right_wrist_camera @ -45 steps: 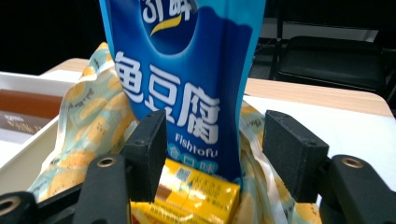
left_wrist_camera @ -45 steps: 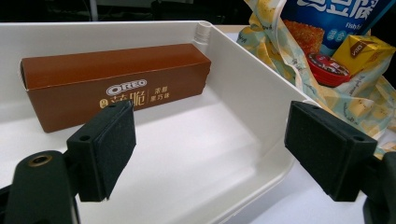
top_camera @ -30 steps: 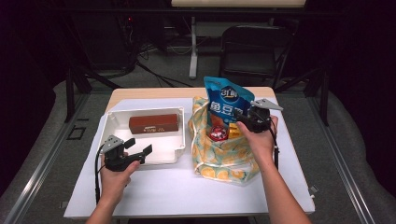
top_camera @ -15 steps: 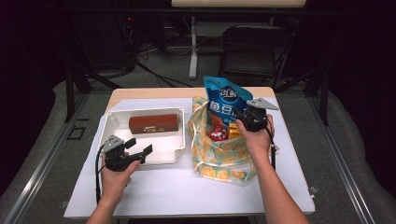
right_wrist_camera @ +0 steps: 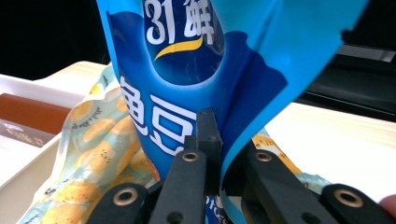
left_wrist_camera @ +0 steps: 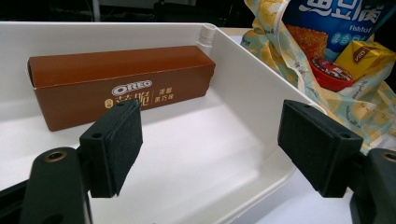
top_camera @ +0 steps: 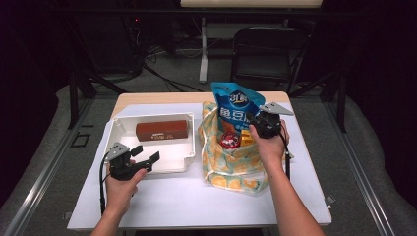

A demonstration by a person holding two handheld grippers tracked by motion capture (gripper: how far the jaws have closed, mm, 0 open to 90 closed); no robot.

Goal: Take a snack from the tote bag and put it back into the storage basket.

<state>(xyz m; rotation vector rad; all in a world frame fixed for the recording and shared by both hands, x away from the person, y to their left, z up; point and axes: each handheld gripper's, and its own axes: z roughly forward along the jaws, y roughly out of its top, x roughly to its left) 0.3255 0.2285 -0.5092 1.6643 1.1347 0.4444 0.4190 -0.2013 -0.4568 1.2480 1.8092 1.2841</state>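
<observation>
While the left gripper (top_camera: 145, 158) fingers gape empty, the right gripper (right_wrist_camera: 215, 140) fingers pinch the blue snack bag (right_wrist_camera: 196, 79).

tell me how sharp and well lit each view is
High view: table bright, room behind dark, slightly soft. Left gripper view: crisp brown box, white tray evenly lit. Right gripper view: blue snack bag sharp, its black jaws close and slightly blurred.

Centre-left of frame: box (top_camera: 162, 130) in tray (top_camera: 189, 156). Centre-right, beside tray: bag (top_camera: 235, 169) holding snack pouch (top_camera: 235, 105).
</observation>
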